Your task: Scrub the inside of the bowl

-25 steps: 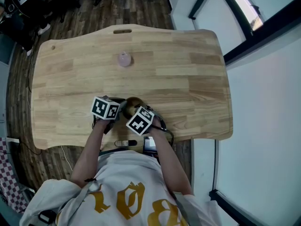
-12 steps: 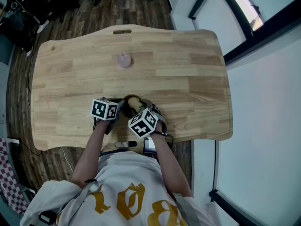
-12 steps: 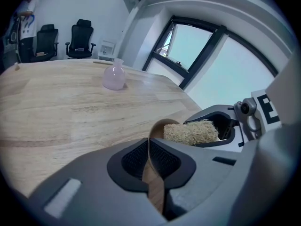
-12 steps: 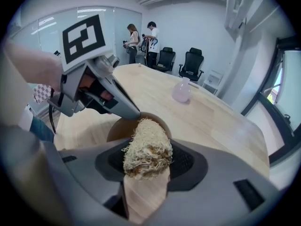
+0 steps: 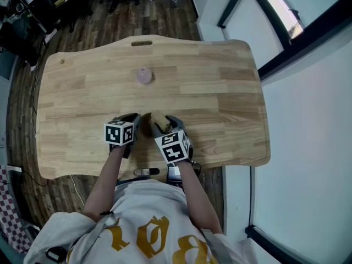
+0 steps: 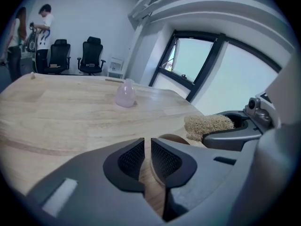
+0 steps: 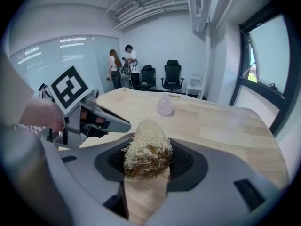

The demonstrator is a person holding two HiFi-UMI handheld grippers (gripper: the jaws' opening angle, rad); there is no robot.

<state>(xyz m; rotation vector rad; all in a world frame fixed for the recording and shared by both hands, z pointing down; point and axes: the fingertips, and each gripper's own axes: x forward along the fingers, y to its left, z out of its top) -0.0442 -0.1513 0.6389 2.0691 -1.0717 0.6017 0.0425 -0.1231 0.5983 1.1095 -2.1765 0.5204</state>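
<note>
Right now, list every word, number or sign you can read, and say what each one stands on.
No text here reads with certainty.
Gold lettering on the person's white shirt: large, but cut off at the picture's edge, so not readable.
Left marker cube and right marker cube: black-and-white square patterns, no words.
Wooden bowl and loofah scrubber: no print shows.

Bright, even daylight; soft shadows; strong fisheye warp, dark vignette corners.
</note>
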